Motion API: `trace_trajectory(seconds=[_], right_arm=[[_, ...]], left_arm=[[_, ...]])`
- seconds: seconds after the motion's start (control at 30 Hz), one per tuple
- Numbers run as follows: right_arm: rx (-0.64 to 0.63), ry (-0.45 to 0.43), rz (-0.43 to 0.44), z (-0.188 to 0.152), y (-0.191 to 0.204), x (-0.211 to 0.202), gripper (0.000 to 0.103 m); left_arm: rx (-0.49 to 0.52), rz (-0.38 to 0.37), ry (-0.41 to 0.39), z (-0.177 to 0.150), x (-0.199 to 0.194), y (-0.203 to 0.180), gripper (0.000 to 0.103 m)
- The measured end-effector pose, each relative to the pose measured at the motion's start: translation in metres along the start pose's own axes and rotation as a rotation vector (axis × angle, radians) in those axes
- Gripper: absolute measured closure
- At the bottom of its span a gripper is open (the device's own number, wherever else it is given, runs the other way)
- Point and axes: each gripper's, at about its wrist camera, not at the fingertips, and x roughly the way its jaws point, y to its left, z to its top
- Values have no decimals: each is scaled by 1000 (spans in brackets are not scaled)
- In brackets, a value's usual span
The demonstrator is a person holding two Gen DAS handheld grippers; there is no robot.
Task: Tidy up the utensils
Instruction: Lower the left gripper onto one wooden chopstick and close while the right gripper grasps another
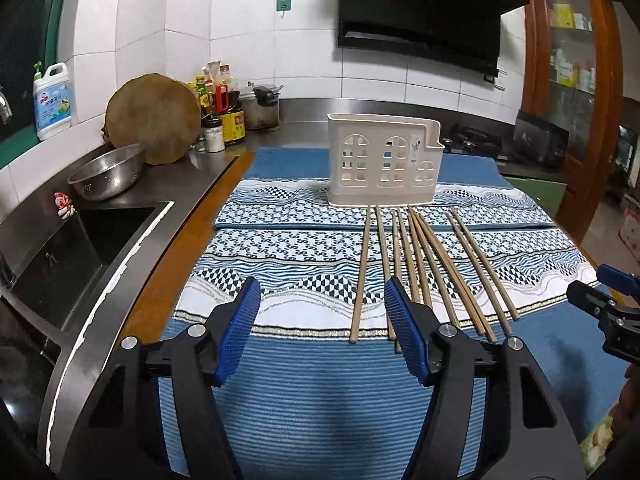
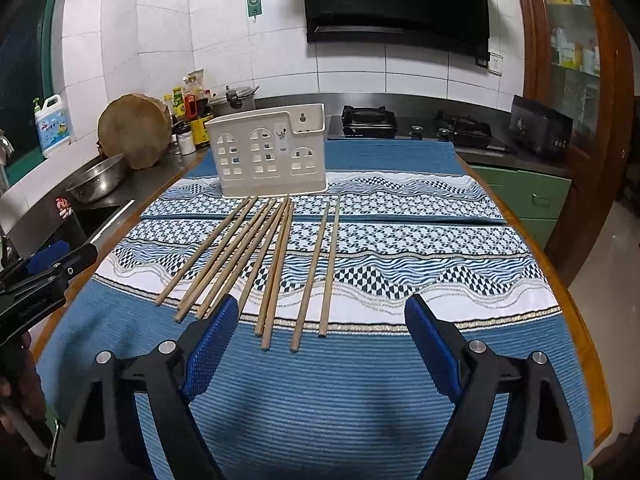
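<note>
My left claw [image 1: 320, 308] wide apart and empty, my right claw [image 2: 322, 330] too, thin brown wooden chopsticks [image 2: 280, 264] ahead, white plastic house-shaped holder [image 2: 272, 152] behind them.

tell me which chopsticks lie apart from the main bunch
The pair of chopsticks farthest right in the right wrist view; a clear gap of cloth separates them from the others.

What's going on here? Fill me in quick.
A person holds a black two-finger gripper with blue pads in each hand over a blue patterned cloth. Bare wooden chopsticks lie in a loose row on the cloth, none picked up yet. The white plastic utensil holder with window-shaped cutouts stands upright behind them, nothing showing above its rim. The left gripper and right gripper are both open, empty, aimed at the chopsticks' near ends.
</note>
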Motion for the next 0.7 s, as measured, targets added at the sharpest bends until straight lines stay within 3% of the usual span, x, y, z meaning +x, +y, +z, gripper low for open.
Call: trace_trajectory(seconds=[0.27, 0.7], right_arm=[[5, 37, 2, 5, -3, 23, 30], [26, 129, 2, 7, -10, 66, 53]], left_arm=[[-10, -26, 33, 6, 25, 7, 48], [40, -160, 147, 7, 83, -11, 67]])
